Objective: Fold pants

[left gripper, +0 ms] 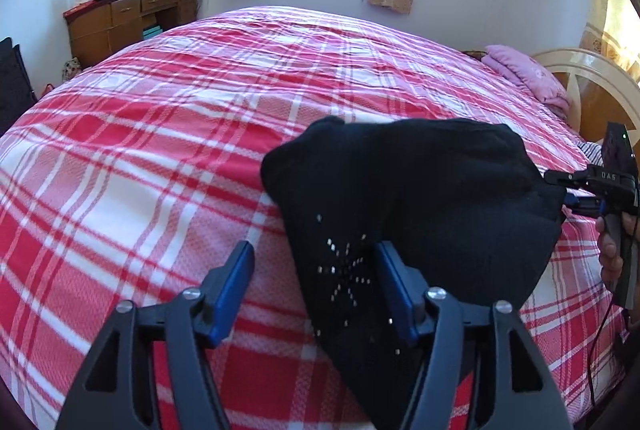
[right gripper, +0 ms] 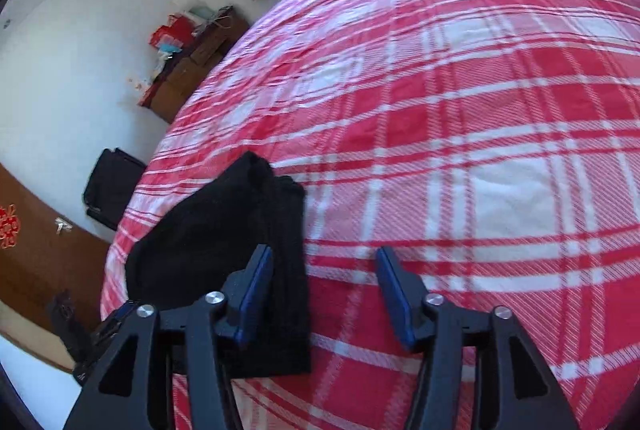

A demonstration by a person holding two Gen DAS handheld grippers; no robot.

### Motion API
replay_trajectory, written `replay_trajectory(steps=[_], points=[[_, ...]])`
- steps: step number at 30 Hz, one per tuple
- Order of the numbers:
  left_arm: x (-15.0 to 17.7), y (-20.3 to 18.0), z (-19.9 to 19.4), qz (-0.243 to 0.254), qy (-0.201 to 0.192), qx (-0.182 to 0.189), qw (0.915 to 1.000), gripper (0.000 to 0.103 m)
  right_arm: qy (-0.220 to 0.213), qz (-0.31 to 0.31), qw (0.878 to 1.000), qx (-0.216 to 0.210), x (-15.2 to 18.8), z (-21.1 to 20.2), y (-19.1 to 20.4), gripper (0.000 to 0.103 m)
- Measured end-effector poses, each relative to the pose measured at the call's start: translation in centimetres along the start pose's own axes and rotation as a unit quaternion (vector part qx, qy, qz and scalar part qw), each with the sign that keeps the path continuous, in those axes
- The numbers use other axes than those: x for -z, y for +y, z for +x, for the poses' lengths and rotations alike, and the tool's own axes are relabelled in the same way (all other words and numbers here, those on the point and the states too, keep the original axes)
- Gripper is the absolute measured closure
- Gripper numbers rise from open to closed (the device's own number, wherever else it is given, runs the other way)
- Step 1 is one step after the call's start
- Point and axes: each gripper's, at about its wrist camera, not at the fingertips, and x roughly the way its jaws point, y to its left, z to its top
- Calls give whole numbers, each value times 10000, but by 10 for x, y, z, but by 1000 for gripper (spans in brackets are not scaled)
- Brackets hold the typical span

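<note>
The folded black fabric pants (left gripper: 420,197) lie on the red-and-white plaid bedspread (left gripper: 160,157), near the bed's front edge. In the left wrist view their long axis runs from the gripper away toward the wooden headboard (left gripper: 592,85).

The left gripper (left gripper: 316,290) stands with its blue-padded jaws well apart; the pants' near corner, dotted with small silver studs, lies between them, unpinched. The right gripper (right gripper: 324,294) is likewise spread, its left pad over the pants' edge, bare bedspread between the jaws.

Only the left view shows the pink pillow (left gripper: 528,77) beside the headboard, and a hand (left gripper: 612,250) holding the right gripper.
</note>
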Motion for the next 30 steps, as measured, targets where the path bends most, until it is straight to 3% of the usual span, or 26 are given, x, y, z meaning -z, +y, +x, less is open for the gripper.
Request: replay_trajectory(steps=[9, 20, 30], points=[[-3, -19, -28, 77, -157, -347, 9992, 36, -758, 29, 9965, 344, 26, -67, 18, 45], [0, -67, -94, 436, -739, 172, 9962, 36, -1486, -1007, 9786, 1003, 120, -161, 88, 45], [-2, -87, -144, 668, -1317, 547, 9875, 31, -2030, -1724, 9560, 1232, 153, -207, 151, 45]])
